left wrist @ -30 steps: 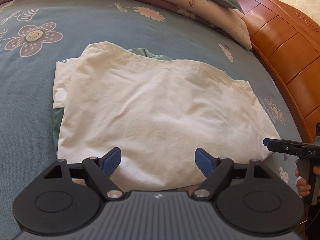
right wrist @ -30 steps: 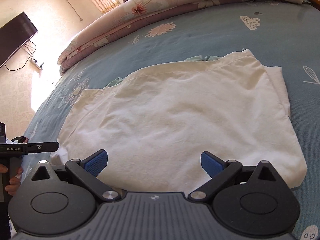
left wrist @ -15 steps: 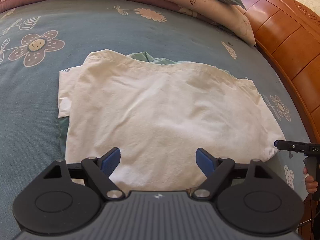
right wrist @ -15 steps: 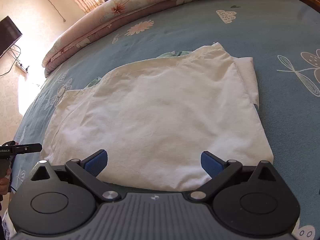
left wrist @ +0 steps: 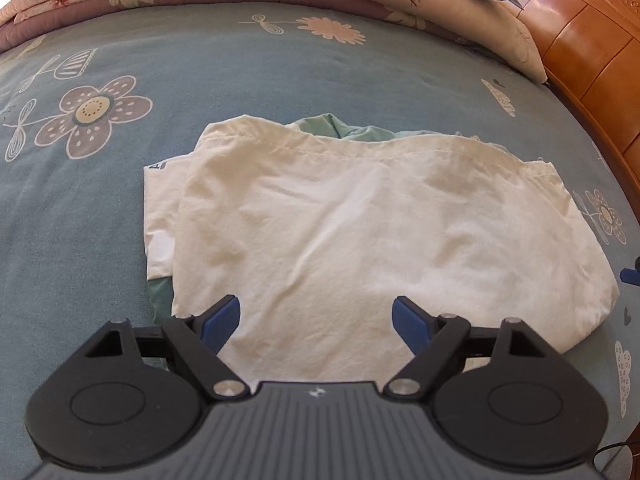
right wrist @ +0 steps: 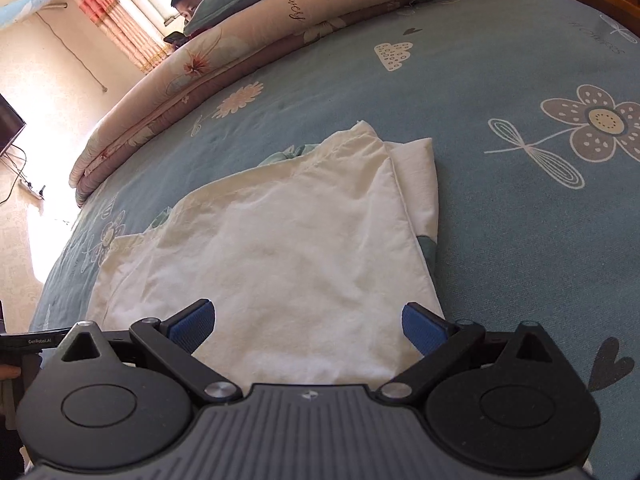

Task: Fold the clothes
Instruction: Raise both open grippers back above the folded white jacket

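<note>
Now both my left gripper and right gripper hang released above the white garment mid-bed (one fold seems done); next I'd grasp its near edge.

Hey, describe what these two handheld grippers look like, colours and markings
Both match: the left gripper and right gripper have black linkage arms, blue ribbed pads, round black side discs, silver pivot screws and a grey ridged body bearing a small white logo.

We are in a home bedroom. We see a floral bedsheet, rolled quilt, wooden headboard and curtained window.
</note>
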Available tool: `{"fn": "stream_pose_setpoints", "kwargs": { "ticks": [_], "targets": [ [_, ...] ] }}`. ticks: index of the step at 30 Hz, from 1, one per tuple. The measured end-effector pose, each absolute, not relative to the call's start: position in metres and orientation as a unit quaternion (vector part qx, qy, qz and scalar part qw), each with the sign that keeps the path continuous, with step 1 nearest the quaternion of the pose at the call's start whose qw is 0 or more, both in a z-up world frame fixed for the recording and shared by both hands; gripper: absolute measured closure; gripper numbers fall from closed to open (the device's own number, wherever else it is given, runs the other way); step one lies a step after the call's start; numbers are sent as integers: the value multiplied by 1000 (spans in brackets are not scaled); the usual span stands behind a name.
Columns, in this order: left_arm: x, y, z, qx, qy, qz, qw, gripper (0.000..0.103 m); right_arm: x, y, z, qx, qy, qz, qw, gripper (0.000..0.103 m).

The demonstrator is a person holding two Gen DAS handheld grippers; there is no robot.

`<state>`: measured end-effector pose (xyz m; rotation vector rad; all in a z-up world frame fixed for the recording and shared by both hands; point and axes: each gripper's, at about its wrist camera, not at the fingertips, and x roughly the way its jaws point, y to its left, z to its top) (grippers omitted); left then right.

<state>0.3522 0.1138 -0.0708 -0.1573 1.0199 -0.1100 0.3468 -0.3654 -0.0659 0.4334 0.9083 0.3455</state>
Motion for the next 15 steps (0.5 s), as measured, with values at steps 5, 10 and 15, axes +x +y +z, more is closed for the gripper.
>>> {"fn": "stream_pose_setpoints", "kwargs": {
  "ticks": [5,10,15],
  "targets": [
    [389,119,-83,-97,486,-41,868,20,384,-352,-79,211,420,173,866,1],
    [396,132,-110,-83,484,-30,871,16,394,-362,-118,188,431,152,869,5],
    [394,150,-95,-104,466,-35,878,17,379,-354,-114,135,420,155,884,4]
  ]
}}
